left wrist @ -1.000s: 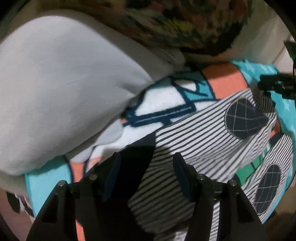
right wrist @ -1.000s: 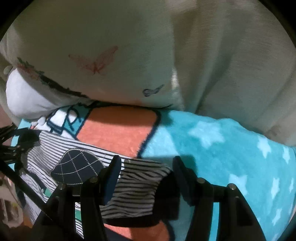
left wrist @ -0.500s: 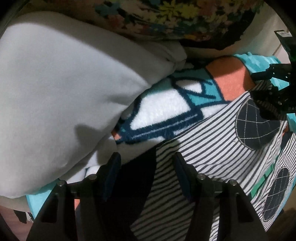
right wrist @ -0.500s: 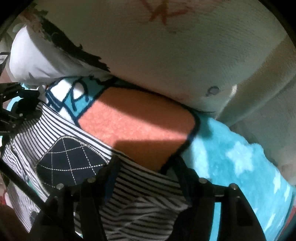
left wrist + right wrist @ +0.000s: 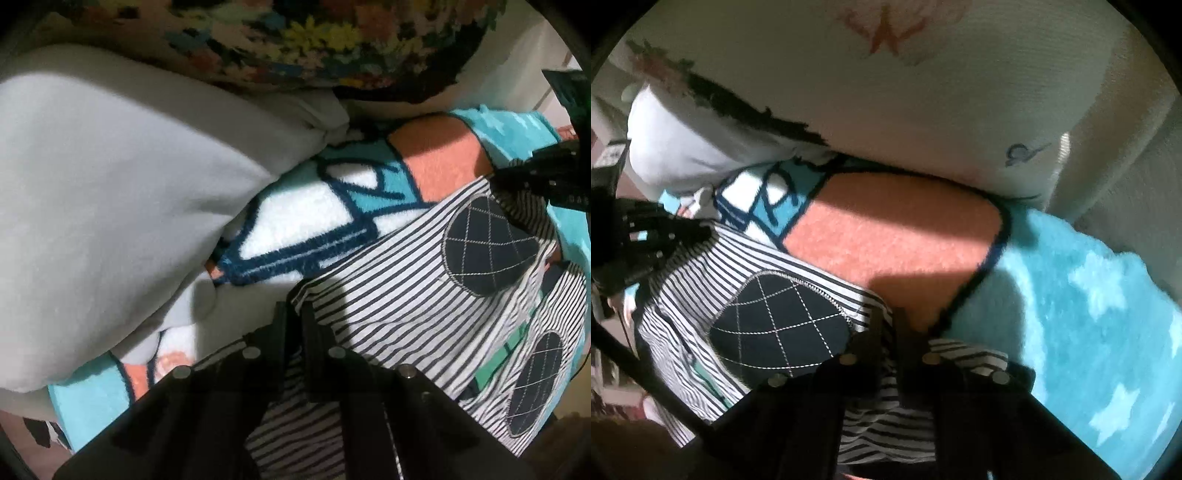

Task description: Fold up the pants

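On a fleecy turquoise blanket with orange and white panels, the striped pants lie spread flat, their navy quilted knee patches facing up. At the left end of the garment, the left gripper has its jaws drawn together on the edge of the striped cloth, a fold of it pinched between the pads. That hold looks chosen so the hem can be lifted cleanly without dragging the rest. A bulky grey pillow presses right up against the blanket beside this gripper, and a floral cushion sits behind it; both crowd the space the cloth would have to swing through.

Further right, the right gripper is likewise closed on the pants' far edge, striped fabric bunched between its pads just beside a knee patch. With both ends clamped, the pair seems set to carry one edge over the other for the first fold, which is not yet made. Behind this gripper a cream pillow printed with butterflies overhangs the orange panel, and the starred turquoise stretch of blanket lies open to the right. The pillows along the back are the likeliest thing to snag a lifted edge.
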`<action>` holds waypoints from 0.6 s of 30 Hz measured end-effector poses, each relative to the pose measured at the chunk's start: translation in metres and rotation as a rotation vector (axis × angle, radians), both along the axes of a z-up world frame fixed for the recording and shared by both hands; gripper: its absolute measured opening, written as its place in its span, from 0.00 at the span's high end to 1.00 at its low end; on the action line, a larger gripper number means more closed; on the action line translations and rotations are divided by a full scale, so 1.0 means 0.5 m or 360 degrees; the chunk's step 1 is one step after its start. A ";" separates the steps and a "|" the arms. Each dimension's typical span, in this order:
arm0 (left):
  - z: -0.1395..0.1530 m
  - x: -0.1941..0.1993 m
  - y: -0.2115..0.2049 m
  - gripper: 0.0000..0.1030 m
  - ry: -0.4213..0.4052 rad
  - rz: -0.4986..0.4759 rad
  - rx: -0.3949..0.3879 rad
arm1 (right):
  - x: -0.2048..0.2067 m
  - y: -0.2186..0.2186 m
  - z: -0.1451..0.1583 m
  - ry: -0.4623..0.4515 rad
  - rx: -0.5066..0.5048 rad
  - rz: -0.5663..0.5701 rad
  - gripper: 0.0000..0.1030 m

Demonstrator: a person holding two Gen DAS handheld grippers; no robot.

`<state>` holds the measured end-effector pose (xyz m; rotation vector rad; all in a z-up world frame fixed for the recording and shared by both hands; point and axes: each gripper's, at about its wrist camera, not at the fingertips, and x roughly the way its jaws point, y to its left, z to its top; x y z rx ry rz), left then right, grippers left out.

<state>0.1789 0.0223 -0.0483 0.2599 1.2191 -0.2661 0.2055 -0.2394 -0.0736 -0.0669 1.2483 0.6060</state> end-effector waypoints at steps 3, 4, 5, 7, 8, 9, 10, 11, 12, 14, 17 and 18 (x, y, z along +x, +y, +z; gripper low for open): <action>0.028 -0.030 -0.006 0.94 -0.0060 0.0010 -0.0017 | -0.013 -0.027 0.028 -0.0021 0.0038 -0.0043 0.95; 0.037 -0.037 -0.005 0.94 -0.0075 0.0014 -0.0024 | -0.020 -0.033 0.040 -0.0034 0.0050 -0.0055 0.95; 0.046 -0.045 -0.004 0.94 -0.0093 0.0020 -0.0036 | -0.026 -0.041 0.052 -0.0047 0.0066 -0.0068 0.95; 0.068 -0.066 0.002 0.94 -0.0127 0.0040 -0.0072 | -0.038 -0.032 0.073 -0.0073 0.0089 -0.0089 0.95; 0.078 -0.074 0.009 0.94 -0.0145 0.0051 -0.0091 | -0.046 -0.033 0.083 -0.0085 0.0099 -0.0098 0.95; 0.093 -0.090 0.014 0.94 -0.0173 0.0062 -0.0113 | -0.060 -0.039 0.098 -0.0101 0.0114 -0.0110 0.95; 0.107 -0.105 0.025 0.94 -0.0191 0.0067 -0.0126 | -0.071 -0.034 0.107 -0.0114 0.0126 -0.0115 0.95; 0.120 -0.123 0.028 0.94 -0.0214 0.0075 -0.0142 | -0.085 -0.035 0.117 -0.0126 0.0139 -0.0121 0.95; 0.130 -0.146 0.030 0.94 -0.0236 0.0079 -0.0157 | -0.095 -0.024 0.122 -0.0134 0.0147 -0.0125 0.95; 0.146 -0.180 0.030 0.94 -0.0265 0.0075 -0.0177 | -0.132 -0.026 0.140 -0.0151 0.0158 -0.0130 0.95; 0.151 -0.241 0.025 0.94 -0.0273 0.0079 -0.0220 | -0.191 -0.029 0.156 -0.0153 0.0168 -0.0135 0.95; 0.149 -0.260 0.024 0.94 -0.0265 0.0079 -0.0230 | -0.215 -0.031 0.159 -0.0144 0.0174 -0.0139 0.95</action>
